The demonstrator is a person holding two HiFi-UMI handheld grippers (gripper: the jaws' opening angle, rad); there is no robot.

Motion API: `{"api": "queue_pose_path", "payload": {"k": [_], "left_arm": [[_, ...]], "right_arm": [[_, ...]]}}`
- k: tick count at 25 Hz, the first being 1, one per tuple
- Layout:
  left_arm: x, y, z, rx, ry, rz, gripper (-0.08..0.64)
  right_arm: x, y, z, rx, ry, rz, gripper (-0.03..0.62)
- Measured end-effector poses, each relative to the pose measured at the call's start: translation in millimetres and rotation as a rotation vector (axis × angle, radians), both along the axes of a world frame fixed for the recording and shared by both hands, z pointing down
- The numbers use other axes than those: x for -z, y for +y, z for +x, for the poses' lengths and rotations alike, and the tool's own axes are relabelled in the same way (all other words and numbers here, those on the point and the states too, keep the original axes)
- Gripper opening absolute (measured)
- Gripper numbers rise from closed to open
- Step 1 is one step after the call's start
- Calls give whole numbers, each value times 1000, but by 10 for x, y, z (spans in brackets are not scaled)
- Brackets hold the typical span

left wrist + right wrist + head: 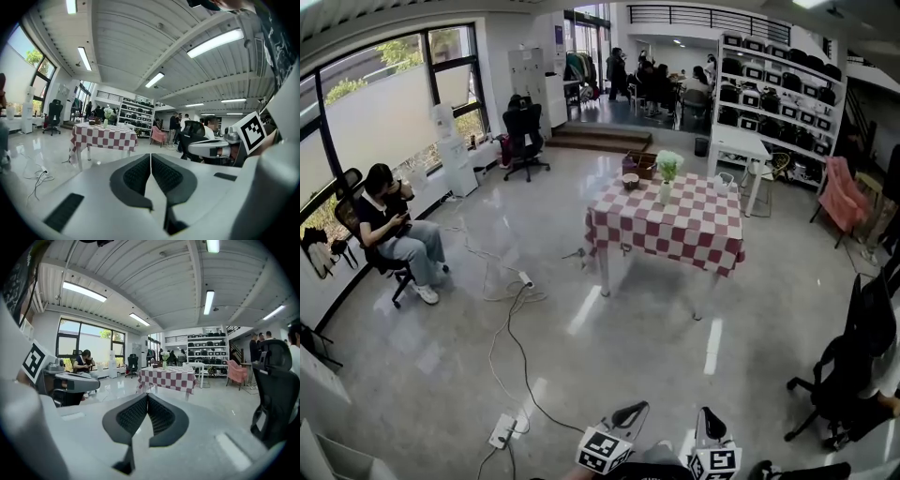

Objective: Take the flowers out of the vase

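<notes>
While both grippers sit well apart from the desk [698, 242] with its red-and-white checked cloth, the left gripper [150, 161] and right gripper [147, 401] have ribbed dark jaws pressed together, empty. White flowers [668, 164] stand upright in a slim pale vase [665, 194], perhaps glass, on that desk. The surrounding floor [525, 234] is glossy grey.

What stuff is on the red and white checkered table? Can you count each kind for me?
vase: 1
bunch of flowers, standing in the vase: 1
bowl: 1
dark basket or box, too small to tell which: 1
Total: 4
</notes>
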State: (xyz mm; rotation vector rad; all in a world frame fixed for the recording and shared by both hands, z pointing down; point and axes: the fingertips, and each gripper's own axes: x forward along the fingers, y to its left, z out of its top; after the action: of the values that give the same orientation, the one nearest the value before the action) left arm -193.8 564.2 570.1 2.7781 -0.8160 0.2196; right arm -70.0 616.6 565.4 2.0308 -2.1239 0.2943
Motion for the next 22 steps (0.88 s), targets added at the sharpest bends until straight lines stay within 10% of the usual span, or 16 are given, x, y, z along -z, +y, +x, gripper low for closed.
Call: {"api": "queue_pose_path", "payload": {"k": [22], "left_arm": [[74,-736,304,52,-3,16,17]], "right_arm": [[-91,-951,252,93,-39,-21,5]]}}
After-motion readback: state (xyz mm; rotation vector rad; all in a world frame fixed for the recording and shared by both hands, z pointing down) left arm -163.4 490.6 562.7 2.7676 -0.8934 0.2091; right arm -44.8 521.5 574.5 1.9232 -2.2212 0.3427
